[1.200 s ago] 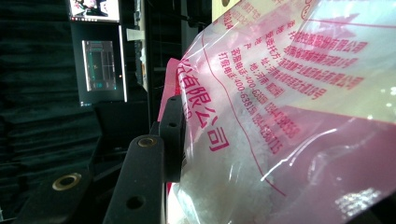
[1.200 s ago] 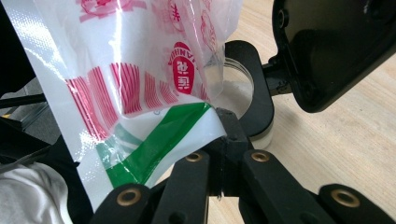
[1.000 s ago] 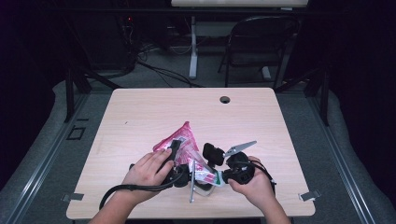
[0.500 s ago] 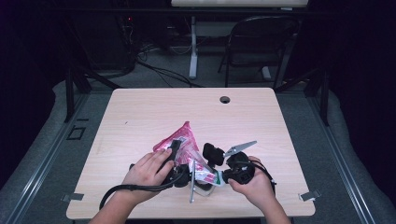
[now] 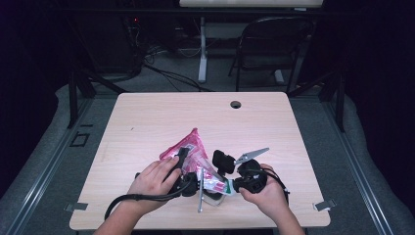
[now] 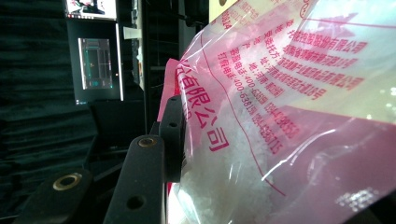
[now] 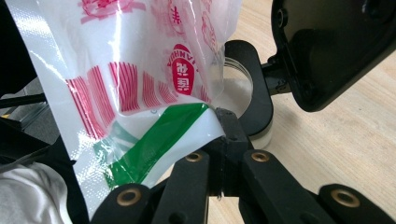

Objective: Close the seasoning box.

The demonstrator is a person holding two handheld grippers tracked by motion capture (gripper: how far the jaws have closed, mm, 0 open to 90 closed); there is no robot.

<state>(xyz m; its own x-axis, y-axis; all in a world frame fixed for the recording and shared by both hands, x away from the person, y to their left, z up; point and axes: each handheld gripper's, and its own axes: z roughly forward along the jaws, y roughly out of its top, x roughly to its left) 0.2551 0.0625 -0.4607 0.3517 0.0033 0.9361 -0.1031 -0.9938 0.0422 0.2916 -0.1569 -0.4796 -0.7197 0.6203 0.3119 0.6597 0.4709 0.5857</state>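
Note:
A pink and clear plastic bag (image 5: 188, 144) printed in red, with white grains inside, hangs tilted over the near part of the wooden table (image 5: 147, 117). My left gripper (image 5: 188, 159) is shut on its body; in the left gripper view one black finger (image 6: 173, 135) presses the bag (image 6: 289, 116), and the other is hidden behind it. My right gripper (image 7: 224, 135) is shut on the bag's green-striped lower corner (image 7: 154, 144). Just beyond that corner stands a clear round jar (image 7: 236, 91) in a black ring (image 7: 259, 107).
A black block-shaped part (image 7: 336, 46) hangs close above the jar. The table has a cable hole (image 5: 235, 104) near its far edge. A chair (image 5: 274, 44) and cables stand on the floor behind. The table's near edge is just under my hands.

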